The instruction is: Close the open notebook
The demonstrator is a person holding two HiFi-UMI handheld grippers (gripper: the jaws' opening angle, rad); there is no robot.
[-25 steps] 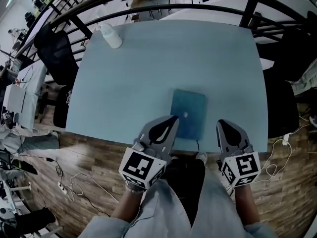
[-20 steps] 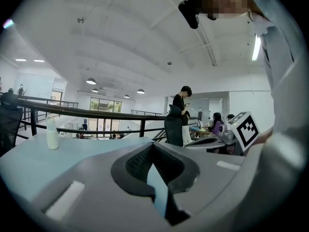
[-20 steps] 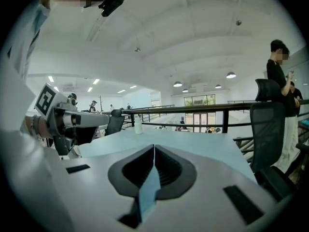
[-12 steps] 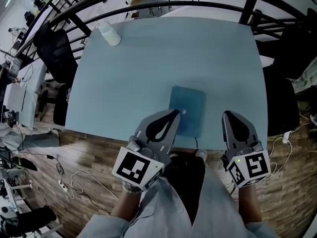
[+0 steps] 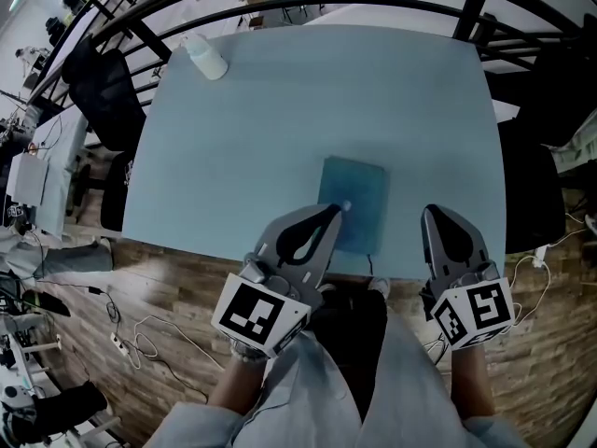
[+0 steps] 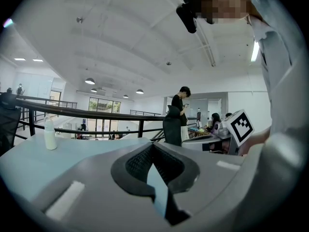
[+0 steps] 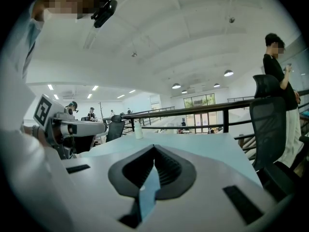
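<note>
A dark blue notebook (image 5: 354, 202) lies flat near the front edge of the pale blue table (image 5: 280, 129). It shows as a single cover-up rectangle, with no pages visible. My left gripper (image 5: 333, 211) is shut and empty, and its tip overlaps the notebook's left side in the head view; contact is unclear. My right gripper (image 5: 435, 213) is shut and empty, hovering to the right of the notebook over the table's front edge. In the left gripper view the left gripper (image 6: 153, 145) has its jaws together. In the right gripper view the right gripper (image 7: 154, 147) likewise has its jaws together. The notebook is hidden in both gripper views.
A white bottle (image 5: 205, 60) stands at the table's far left corner, also seen as the bottle (image 6: 49, 134) and the bottle (image 7: 138, 129). A black railing (image 5: 308, 7) curves behind the table. Black chairs (image 5: 104, 101) flank it, and a standing person (image 6: 176, 116) is beyond.
My right gripper has risen a little and shifted slightly right, staying shut. The left gripper and the notebook have kept still.
</note>
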